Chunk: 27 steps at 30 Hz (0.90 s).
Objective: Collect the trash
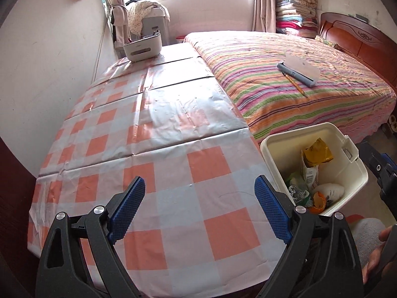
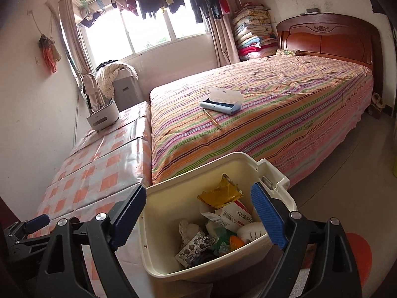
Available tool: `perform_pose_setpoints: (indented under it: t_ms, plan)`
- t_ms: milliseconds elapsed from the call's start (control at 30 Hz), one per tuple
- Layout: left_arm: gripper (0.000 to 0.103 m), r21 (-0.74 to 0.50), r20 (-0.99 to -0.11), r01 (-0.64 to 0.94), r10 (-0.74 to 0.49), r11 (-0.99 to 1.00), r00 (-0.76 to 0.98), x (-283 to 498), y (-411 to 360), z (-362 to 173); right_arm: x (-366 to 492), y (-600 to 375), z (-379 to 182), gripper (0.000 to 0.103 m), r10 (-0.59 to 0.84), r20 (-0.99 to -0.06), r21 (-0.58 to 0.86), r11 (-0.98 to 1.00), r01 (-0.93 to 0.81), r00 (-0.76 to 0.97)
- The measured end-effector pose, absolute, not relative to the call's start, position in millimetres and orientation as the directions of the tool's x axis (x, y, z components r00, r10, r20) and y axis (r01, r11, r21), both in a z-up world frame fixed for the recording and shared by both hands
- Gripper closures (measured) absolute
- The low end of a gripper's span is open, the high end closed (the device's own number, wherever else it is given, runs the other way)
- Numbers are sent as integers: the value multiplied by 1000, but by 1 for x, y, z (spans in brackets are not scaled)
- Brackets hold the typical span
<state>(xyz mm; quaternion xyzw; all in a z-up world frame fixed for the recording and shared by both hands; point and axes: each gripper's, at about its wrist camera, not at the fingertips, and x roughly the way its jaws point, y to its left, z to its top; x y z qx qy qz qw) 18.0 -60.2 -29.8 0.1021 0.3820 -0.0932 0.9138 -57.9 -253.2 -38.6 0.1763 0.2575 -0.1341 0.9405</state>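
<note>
A cream plastic trash bin (image 1: 357,173) (image 2: 158,198) stands on the floor between the checked table and the bed. It holds several pieces of trash: a yellow crumpled bag (image 1: 318,152) (image 2: 219,195), a white carton (image 2: 234,217), wrappers and an orange scrap (image 1: 317,202). My left gripper (image 1: 199,213) is open and empty over the near end of the table. My right gripper (image 2: 198,219) is open and empty directly above the bin's opening; part of it shows at the right edge of the left wrist view (image 1: 382,173).
The orange-and-white checked table (image 1: 148,149) (image 2: 94,173) runs along the left wall with a white caddy (image 1: 142,47) (image 2: 103,118) at its far end. The striped bed (image 1: 297,87) (image 2: 273,114) carries a blue open case (image 1: 297,70) (image 2: 222,101) and a pencil (image 2: 212,119).
</note>
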Motion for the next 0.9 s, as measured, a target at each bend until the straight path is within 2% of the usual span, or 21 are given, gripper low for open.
perform_pose_setpoints:
  t_ms: [367, 900]
  plan:
    - [9, 113, -668, 150, -37, 982, 743, -41, -10, 3, -103, -200, -12, 19, -146, -511, 190, 942, 277, 847]
    - [7, 127, -639, 159, -42, 979, 768, -59, -5, 18, -107, -192, 1, 19, -146, -504, 169, 950, 263, 851]
